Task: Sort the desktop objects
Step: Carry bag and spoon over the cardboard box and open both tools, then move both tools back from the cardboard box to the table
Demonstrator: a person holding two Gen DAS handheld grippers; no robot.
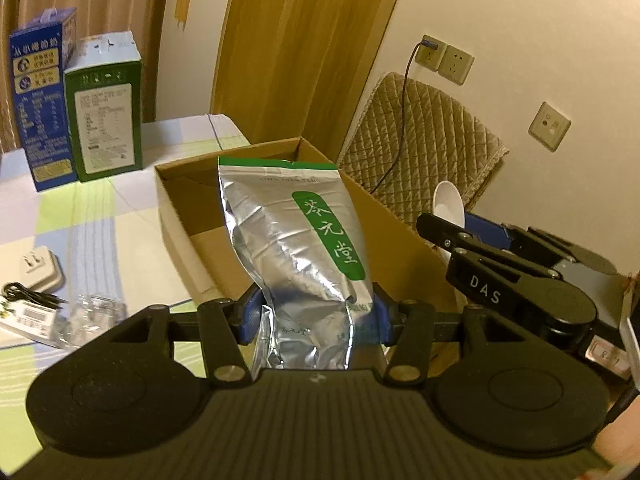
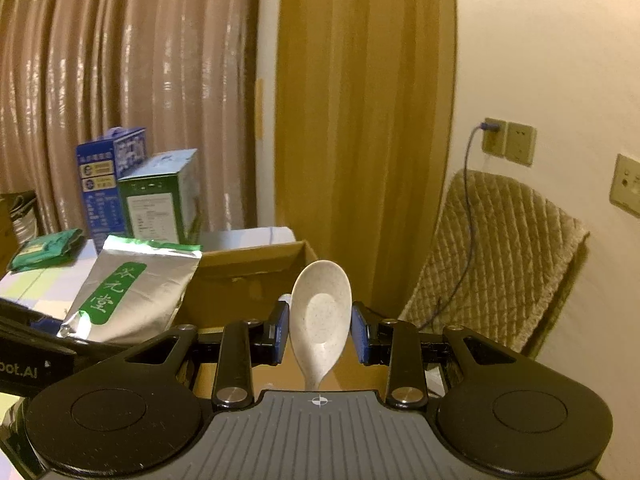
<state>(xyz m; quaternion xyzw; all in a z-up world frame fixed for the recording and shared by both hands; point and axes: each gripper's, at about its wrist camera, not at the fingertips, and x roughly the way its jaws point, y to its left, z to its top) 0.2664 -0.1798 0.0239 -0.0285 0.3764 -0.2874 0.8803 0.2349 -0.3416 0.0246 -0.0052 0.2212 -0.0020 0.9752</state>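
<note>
Left tongs (image 1: 316, 316) squeeze silver tea bag (image 1: 296, 248) over cardboard box (image 1: 180, 216); right tongs (image 2: 319, 330) pinch white spoon (image 2: 320, 316) nearby; go slow & low, w/ bag dropped first.

The silver foil pouch (image 1: 288, 240) bears a green label with three white Chinese characters; small print along its top edge is too fine to read with certainty. The right gripper (image 1: 440, 220) arm carries white letters "DAS". The left gripper (image 2: 24, 364) body shows "oot.AI", partly cut off.
</note>
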